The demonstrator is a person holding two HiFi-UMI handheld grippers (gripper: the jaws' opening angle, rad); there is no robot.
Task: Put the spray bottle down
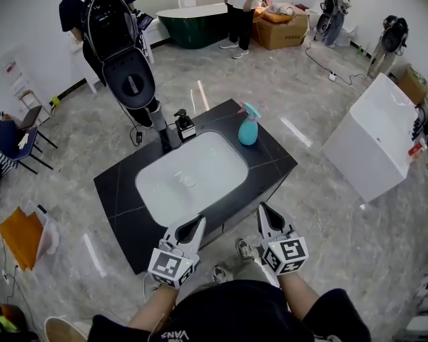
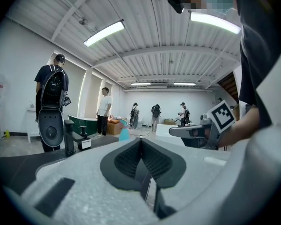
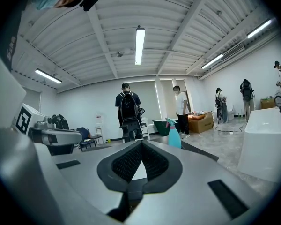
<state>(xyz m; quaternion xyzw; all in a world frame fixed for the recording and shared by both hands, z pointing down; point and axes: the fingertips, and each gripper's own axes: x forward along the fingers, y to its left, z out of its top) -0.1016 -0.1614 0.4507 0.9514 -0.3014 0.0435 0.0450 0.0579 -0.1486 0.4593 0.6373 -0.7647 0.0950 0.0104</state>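
Observation:
A teal spray bottle (image 1: 248,127) with a pink trigger stands upright on the far right corner of the black counter (image 1: 121,191), beside the white basin (image 1: 191,175). It shows small in the right gripper view (image 3: 173,135) and the left gripper view (image 2: 124,134). Both grippers hang near the counter's front edge, well short of the bottle. My left gripper (image 1: 199,223) is shut with nothing in it, tips meeting (image 2: 141,139). My right gripper (image 1: 262,209) is also shut and empty (image 3: 141,143).
A black faucet (image 1: 164,135) and a small black-and-white dispenser (image 1: 183,125) stand at the basin's back. A person with a backpack (image 1: 103,13) stands behind a black toilet (image 1: 128,77). A white tub (image 1: 374,141) is on the right; a folding chair (image 1: 14,141) is on the left.

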